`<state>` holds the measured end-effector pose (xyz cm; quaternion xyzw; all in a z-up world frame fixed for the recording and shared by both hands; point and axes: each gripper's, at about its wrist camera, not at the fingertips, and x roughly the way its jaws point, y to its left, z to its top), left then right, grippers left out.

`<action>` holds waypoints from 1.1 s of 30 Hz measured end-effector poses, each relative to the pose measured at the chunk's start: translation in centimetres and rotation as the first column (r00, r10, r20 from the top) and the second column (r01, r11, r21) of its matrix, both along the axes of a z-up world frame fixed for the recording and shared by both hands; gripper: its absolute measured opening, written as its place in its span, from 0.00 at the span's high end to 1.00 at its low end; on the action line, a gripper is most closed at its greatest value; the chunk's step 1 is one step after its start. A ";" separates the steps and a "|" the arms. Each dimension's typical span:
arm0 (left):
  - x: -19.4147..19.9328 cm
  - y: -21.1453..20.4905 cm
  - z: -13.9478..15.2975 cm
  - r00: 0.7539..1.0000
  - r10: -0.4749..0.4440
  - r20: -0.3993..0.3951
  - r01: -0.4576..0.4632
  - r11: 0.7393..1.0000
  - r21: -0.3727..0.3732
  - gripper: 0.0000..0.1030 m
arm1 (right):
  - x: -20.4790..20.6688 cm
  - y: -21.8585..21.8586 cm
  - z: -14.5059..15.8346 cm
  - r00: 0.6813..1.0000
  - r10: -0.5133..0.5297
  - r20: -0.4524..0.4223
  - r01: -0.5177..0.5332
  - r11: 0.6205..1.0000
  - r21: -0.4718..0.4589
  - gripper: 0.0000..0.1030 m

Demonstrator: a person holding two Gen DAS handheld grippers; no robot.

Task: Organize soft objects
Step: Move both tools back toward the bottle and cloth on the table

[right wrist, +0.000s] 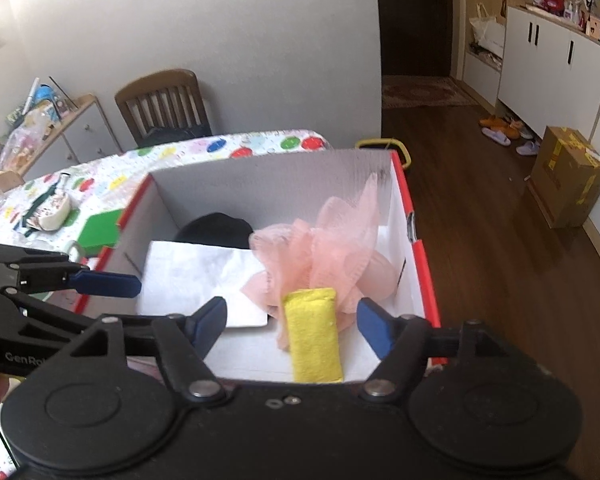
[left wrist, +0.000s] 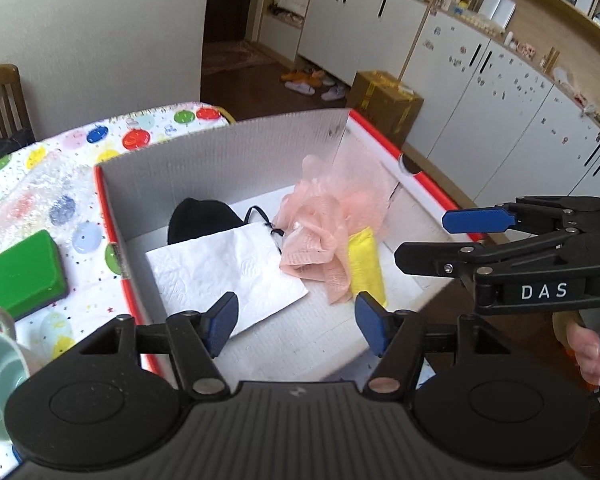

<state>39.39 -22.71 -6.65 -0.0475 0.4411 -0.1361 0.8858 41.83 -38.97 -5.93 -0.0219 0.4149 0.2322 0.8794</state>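
Even, soft daylight throughout; no hard glare. Both views show strong fisheye bending: cabinets (left wrist: pixel 500 92) and the wall (right wrist: pixel 220 40) curve toward the edges. The box (left wrist: pixel 228 148) interior is bright, its far wall faintly shaded. The hallway (right wrist: pixel 416 32) is dim. Slight overall softness; the nearest gripper housings are blurred.

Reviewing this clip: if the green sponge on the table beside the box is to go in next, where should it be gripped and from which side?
A judgement: the green sponge lies flat on the patterned tablecloth, just outside the box's left wall. The left gripper, open and nearer, could come from above and close across the sponge's shorter width at mid-length. Its flat, blocky shape offers two parallel side faces there.
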 end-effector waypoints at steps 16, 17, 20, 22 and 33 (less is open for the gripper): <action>-8.5 4.9 5.4 0.977 0.121 0.175 -0.115 0.992 -0.048 0.17 | -6.2 3.1 5.3 0.988 0.075 0.138 -0.084 0.994 0.065 0.11; -9.1 5.4 5.7 0.974 0.131 0.187 -0.124 0.991 -0.049 0.15 | -6.5 3.5 5.6 0.986 0.082 0.144 -0.093 0.993 0.070 0.10; -10.6 7.1 6.4 0.967 0.151 0.207 -0.143 0.988 -0.051 0.11 | -7.4 4.9 6.2 0.983 0.104 0.152 -0.117 0.990 0.081 0.08; -11.5 8.3 6.7 0.962 0.166 0.218 -0.161 0.986 -0.042 0.10 | -7.9 6.0 6.6 0.981 0.117 0.154 -0.132 0.987 0.091 0.08; -17.4 15.5 6.6 0.921 0.268 0.283 -0.281 0.960 0.005 0.02 | -10.2 13.9 7.3 0.971 0.189 0.143 -0.203 0.974 0.095 0.07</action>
